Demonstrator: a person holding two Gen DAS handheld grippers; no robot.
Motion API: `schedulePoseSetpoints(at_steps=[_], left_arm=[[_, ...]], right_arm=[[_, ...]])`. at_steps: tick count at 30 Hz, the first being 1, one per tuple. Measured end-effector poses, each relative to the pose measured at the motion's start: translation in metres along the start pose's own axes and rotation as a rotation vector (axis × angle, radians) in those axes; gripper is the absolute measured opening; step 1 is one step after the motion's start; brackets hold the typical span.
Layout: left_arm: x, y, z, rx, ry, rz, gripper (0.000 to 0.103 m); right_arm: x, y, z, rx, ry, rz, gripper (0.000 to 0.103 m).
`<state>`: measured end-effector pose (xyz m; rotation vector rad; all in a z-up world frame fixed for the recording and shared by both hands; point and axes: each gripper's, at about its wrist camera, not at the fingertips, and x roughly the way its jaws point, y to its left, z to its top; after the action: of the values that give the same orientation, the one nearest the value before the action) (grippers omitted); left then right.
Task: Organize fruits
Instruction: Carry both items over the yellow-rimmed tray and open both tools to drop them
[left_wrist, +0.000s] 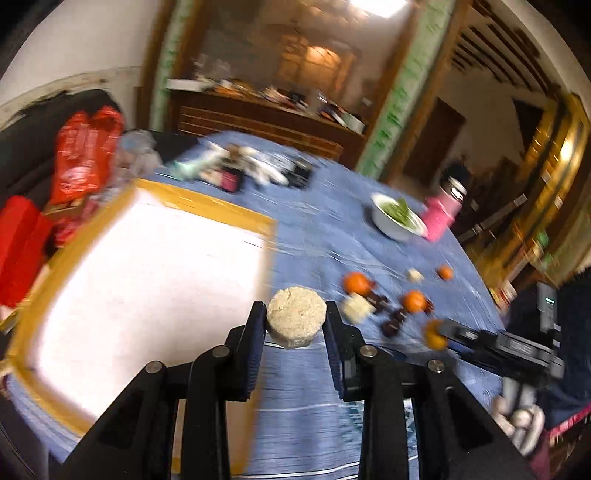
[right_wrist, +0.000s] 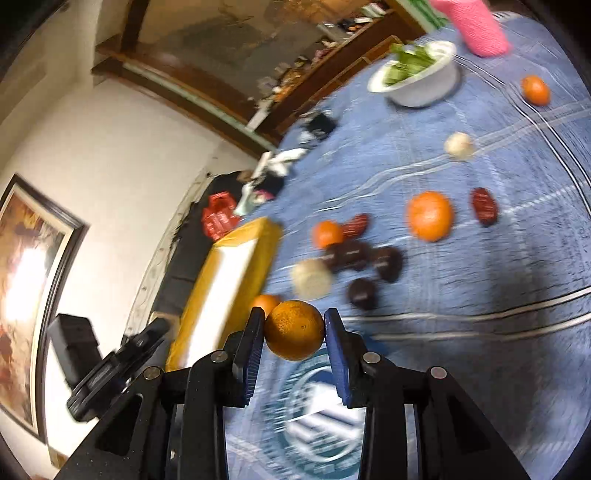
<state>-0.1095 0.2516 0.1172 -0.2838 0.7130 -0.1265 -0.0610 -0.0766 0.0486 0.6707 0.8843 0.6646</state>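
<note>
My left gripper (left_wrist: 295, 314) is shut on a round beige cake (left_wrist: 296, 321) and holds it above the blue tablecloth, just right of the yellow-rimmed white box (left_wrist: 147, 295). My right gripper (right_wrist: 294, 328) is shut on an orange (right_wrist: 294, 329), lifted off the cloth; in the left wrist view that gripper (left_wrist: 441, 334) and its orange (left_wrist: 435, 334) show at the right. On the cloth lie more oranges (right_wrist: 430, 215) (right_wrist: 327, 233) (right_wrist: 535, 89), dark red-brown fruits (right_wrist: 484, 206) (right_wrist: 364, 293), and other beige cakes (right_wrist: 311, 278) (right_wrist: 459, 146).
A white bowl of greens (right_wrist: 437, 86) and a pink bottle (right_wrist: 476, 26) stand at the far side of the table. A red bag (left_wrist: 86, 158) and clutter (left_wrist: 251, 166) lie beyond the box. The table edge (left_wrist: 491, 291) runs close on the right.
</note>
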Motion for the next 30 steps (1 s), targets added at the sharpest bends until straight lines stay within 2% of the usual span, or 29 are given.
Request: schedulePoseSetpoints(at_steps=[3,6,10,16,18,20,24,26,28,30], left_arm=[[-0.012,0.030,0.003,-0.036,-0.031,0.078,0.030],[-0.008,0.061,-0.001,-0.086,-0.010,0.137,0.030],[0.006,0.097,-0.011,-0.159,0.048,0.163,0.030],[0.006,0.130,-0.015,-0.227,0.049,0.143,0.030],[0.005,0.136,-0.014,-0.246,0.048,0.134,0.035],[0.003,0.142,-0.015,-0.265,0.044,0.132,0.046],[-0.002,0.149,-0.014,-0.316,0.017,0.099,0.056],[-0.006,0.147,-0.012,-0.320,-0.002,0.116,0.076],[-0.012,0.143,-0.010,-0.312,-0.033,0.149,0.085],[-0.017,0.138,-0.008,-0.310,-0.057,0.138,0.087]], right_arm=[[0.002,0.046,-0.001,-0.077,0.018,0.005,0.037],[0.020,0.098,-0.003,-0.170,0.053,0.005,0.037],[0.075,0.140,-0.016,-0.249,0.152,-0.008,0.038],[0.157,0.167,-0.040,-0.324,0.278,-0.044,0.038],[0.177,0.172,-0.049,-0.359,0.303,-0.075,0.038],[0.196,0.175,-0.056,-0.388,0.323,-0.105,0.038],[0.218,0.176,-0.063,-0.428,0.331,-0.154,0.039],[0.217,0.173,-0.059,-0.429,0.336,-0.156,0.042],[0.211,0.172,-0.058,-0.420,0.322,-0.140,0.048],[0.199,0.171,-0.053,-0.417,0.292,-0.129,0.050]])
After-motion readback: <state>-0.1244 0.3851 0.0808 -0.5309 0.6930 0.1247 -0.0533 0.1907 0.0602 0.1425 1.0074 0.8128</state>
